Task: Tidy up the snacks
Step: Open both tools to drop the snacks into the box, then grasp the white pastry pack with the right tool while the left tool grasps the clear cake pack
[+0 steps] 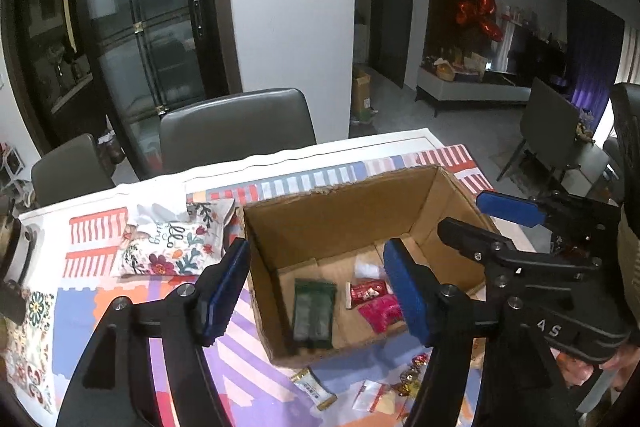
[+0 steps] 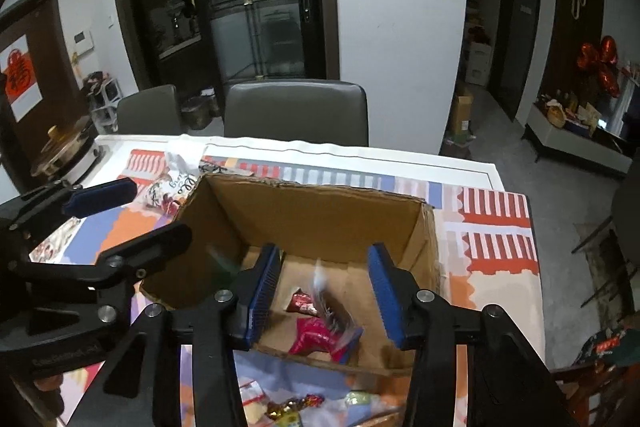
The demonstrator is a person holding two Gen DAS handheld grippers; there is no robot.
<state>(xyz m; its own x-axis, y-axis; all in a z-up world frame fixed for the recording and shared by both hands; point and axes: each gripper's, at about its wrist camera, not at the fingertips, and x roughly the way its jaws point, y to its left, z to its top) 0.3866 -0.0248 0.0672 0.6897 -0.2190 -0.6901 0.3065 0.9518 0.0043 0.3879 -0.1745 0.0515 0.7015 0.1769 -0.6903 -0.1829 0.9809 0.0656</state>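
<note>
On the worktop (image 1: 168,187), which is covered by a patterned cloth (image 2: 496,223) of red stripes and purple and orange blocks, an open cardboard box (image 1: 344,211) is seen from both wrist views. Over the box's near left corner the left claw (image 1: 316,295) is held with its blue pads (image 1: 222,287) spread wide and nothing between them. Just to its right, the right claw (image 2: 322,291) is poised above the near edge of the box, its jaws likewise wide apart and empty. Several snacks are found on the floor of the box: a dark green packet (image 1: 314,311) lies flat towards the left, a red-and-white wrapped sweet (image 1: 366,291) lies beside it, and a bright pink packet (image 1: 382,313) rests at the near right. In the right wrist view a blurred, translucent wrapper (image 2: 334,311) is caught above the pink packet; whether it is resting or in the air cannot be told. In front of the box, on the cloth, further snacks are scattered: a small white-and-gold bar (image 1: 314,389), a clear sachet with red print (image 1: 374,397) and a cluster of gold and red foil sweets (image 1: 412,375). Left of the box, a floral printed pouch (image 1: 172,247) is laid on the cloth. Behind the worktop two grey chairs (image 1: 236,125) are drawn up.
</note>
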